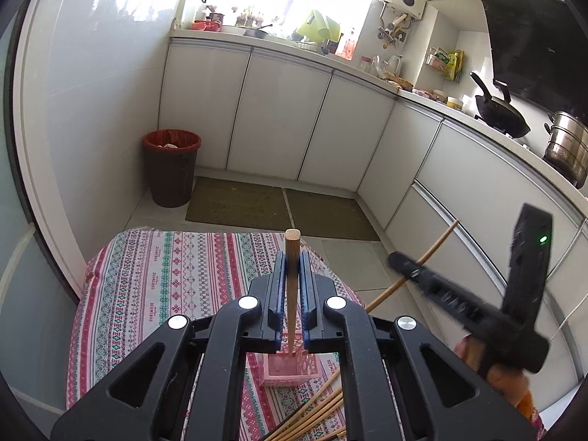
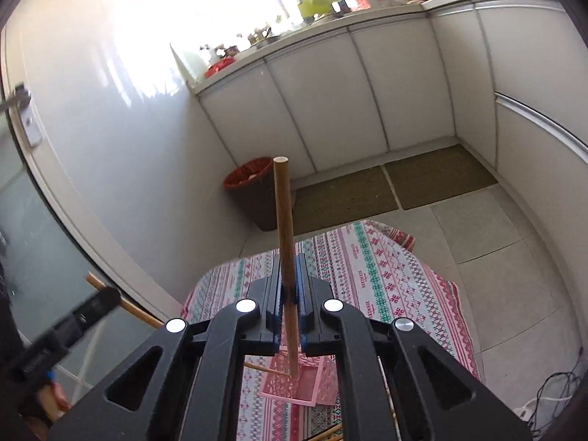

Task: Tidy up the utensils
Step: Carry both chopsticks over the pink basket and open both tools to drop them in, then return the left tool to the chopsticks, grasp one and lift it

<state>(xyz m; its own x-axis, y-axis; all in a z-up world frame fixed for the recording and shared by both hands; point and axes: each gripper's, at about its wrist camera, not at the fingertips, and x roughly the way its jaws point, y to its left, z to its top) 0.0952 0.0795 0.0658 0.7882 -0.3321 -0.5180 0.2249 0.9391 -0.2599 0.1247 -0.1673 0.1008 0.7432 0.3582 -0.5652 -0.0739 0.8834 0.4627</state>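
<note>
Covering the table, patterned cloth faces white cabinets.

Loose chopsticks cut off by the bottom edge

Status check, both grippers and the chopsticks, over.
Left gripper shut on a chopstick. Right gripper shut on another. Both tips over pink holder. Nothing blocking.

Both wrist views overlook tablecloth.
</note>
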